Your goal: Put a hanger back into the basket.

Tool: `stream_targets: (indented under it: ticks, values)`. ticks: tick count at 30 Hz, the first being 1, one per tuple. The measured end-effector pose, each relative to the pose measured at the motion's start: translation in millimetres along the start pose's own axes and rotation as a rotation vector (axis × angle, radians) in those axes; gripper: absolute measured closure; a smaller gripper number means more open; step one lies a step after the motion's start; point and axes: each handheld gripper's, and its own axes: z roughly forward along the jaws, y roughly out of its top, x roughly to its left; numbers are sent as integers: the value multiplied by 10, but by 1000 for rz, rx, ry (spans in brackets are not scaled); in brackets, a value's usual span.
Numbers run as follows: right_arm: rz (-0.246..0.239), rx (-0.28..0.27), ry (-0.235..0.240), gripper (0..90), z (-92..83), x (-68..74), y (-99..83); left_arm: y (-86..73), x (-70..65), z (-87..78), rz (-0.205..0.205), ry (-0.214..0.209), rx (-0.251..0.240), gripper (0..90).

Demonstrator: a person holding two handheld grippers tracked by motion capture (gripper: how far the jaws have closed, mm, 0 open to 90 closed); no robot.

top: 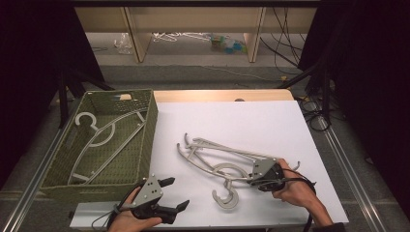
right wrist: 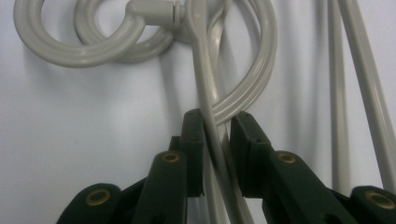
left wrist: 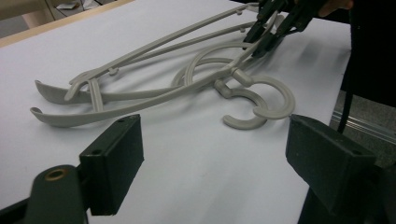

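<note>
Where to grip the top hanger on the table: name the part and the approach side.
Grip the hanger on its thin shoulder arm, just beside the hook neck, coming in from the person's right with jaws level across the bar. The arm there is narrow and lifts a little off the sheet where the hangers stack, so pads fit either side. The right gripper is already pinching this spot.

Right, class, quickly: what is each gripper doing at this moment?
Left gripper: open, holding nothing, above the white sheet.
Right gripper: closed on the arms of the hangers lying on the sheet.
</note>
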Motion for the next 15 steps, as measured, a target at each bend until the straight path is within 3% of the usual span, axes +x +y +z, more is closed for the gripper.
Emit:
stream_targets:
  ticks: [4,5,8,11,15]
  values:
    - [-22,-11,-1,765,-75,-3,19,59,28,92,29,32,4,219]
    - [-27,-16,-5,767,-93,4,29,79,45,111,65,43,14,227]
    - [-47,-20,-5,773,-140,28,59,145,75,229,82,69,28,250]
    - [-55,-31,2,779,-192,44,85,223,72,338,70,64,32,295]
    - [-49,-45,20,789,-244,77,95,290,71,529,136,53,80,307]
